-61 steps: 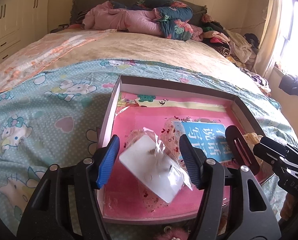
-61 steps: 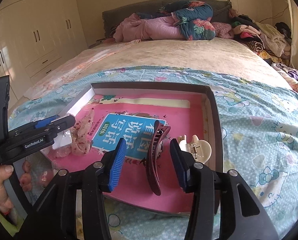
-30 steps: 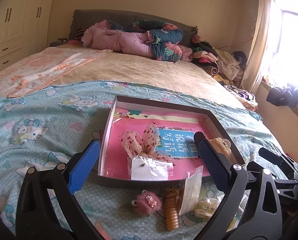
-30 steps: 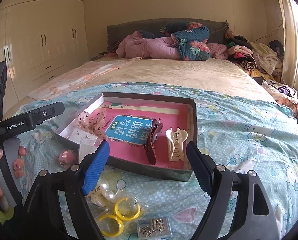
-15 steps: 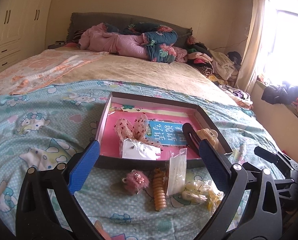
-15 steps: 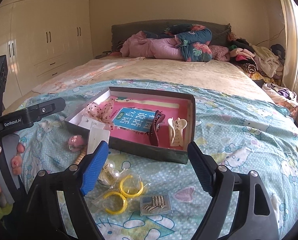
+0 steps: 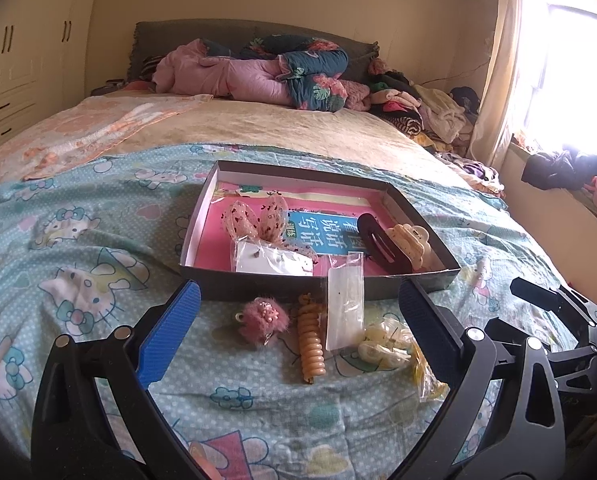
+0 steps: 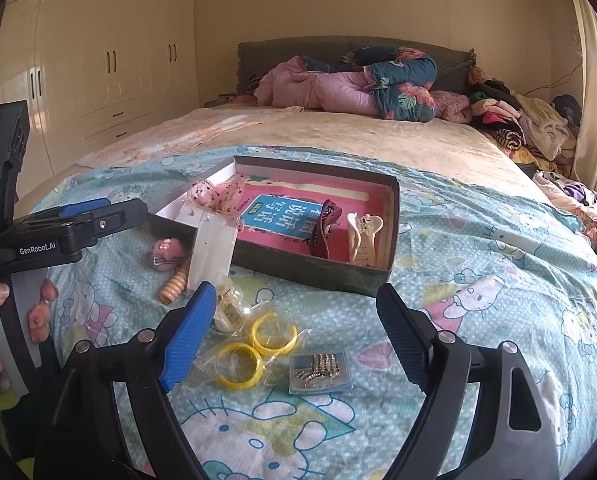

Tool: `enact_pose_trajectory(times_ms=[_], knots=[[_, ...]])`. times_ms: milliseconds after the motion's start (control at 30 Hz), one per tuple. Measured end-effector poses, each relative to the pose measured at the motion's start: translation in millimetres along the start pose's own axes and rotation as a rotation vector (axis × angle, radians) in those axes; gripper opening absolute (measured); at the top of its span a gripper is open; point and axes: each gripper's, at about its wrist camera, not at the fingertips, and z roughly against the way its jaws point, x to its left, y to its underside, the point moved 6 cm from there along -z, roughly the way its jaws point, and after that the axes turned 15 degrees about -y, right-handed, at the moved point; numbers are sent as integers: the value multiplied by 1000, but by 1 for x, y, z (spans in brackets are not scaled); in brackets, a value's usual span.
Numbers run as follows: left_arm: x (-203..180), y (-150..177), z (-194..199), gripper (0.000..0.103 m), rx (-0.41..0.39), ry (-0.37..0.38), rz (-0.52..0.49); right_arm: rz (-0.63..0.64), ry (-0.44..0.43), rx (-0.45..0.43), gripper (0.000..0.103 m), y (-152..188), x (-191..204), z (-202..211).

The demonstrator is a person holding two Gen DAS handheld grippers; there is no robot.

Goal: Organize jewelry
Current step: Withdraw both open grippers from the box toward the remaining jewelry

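A dark box [image 7: 258, 285] [image 8: 318, 276] with a pink floor sits on the bed. It holds a pink bow [image 7: 258, 220], a bagged white card [image 7: 274, 262], a maroon hair clip [image 7: 382, 246] [image 8: 322, 230] and a cream claw clip [image 7: 412, 240] [image 8: 362, 236]. In front of it lie a pink pompom [image 7: 263, 316], an orange coil tie [image 7: 311, 344], a clear bag [image 7: 344, 300], bagged pearl pieces [image 7: 382, 344], yellow hoops [image 8: 258, 346] and a rhinestone clip packet [image 8: 320, 366]. My left gripper [image 7: 294, 332] is open and empty above the loose items. My right gripper [image 8: 290, 340] is open and empty.
A Hello Kitty blanket [image 7: 78, 260] covers the near bed. Pink and blue quilts [image 7: 258, 72] lie at the headboard. Piled clothes [image 7: 426, 112] sit at the right by the window. White wardrobes [image 8: 98, 60] stand on the left.
Both grippers have let go of their items in the box, opened wide and drawn back toward the near end of the bed, so the loose items in front of the box show.
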Motion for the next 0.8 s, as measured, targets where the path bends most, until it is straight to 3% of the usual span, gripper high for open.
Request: enact_pose_trajectory(times_ms=[667,800], knots=[[-8,36,1,91,79,6,-64,88,-31,59,81,33,16,-1],[-12,45,-3,83,110,11,-81,113,-39,77,82,40,21,-6]])
